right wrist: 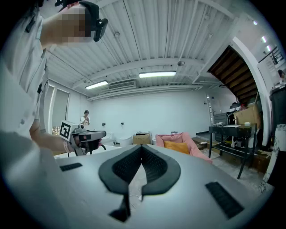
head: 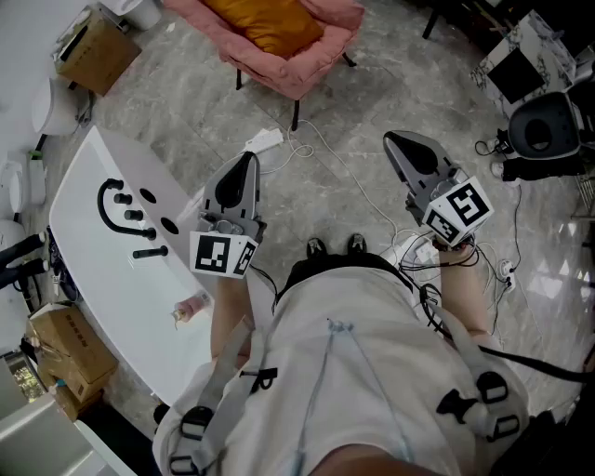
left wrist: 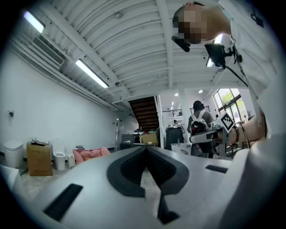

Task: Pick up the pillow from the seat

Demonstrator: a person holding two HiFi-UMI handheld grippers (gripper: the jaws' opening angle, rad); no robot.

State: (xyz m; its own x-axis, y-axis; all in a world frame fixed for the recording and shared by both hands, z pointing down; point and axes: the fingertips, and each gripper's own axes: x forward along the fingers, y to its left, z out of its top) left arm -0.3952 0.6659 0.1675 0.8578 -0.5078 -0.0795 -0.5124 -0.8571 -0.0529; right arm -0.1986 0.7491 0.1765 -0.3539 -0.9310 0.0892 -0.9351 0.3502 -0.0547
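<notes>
An orange pillow (head: 266, 22) lies on a pink seat (head: 307, 58) at the top of the head view, well beyond both grippers. My left gripper (head: 248, 158) and right gripper (head: 392, 139) are held level in front of my body, apart from each other, pointing toward the seat. Both are shut with nothing between their jaws. In the right gripper view the pillow (right wrist: 175, 146) and the seat (right wrist: 187, 141) sit far off past the closed right gripper (right wrist: 142, 146). The left gripper view shows the seat (left wrist: 89, 154) small at the left, beyond the closed left gripper (left wrist: 146, 147).
A white table (head: 98, 265) with black parts stands at my left. Cardboard boxes (head: 96, 52) sit at the far left. A power strip (head: 263, 141) and white cables (head: 325, 153) lie on the floor before the seat. A black chair (head: 548, 130) stands at the right.
</notes>
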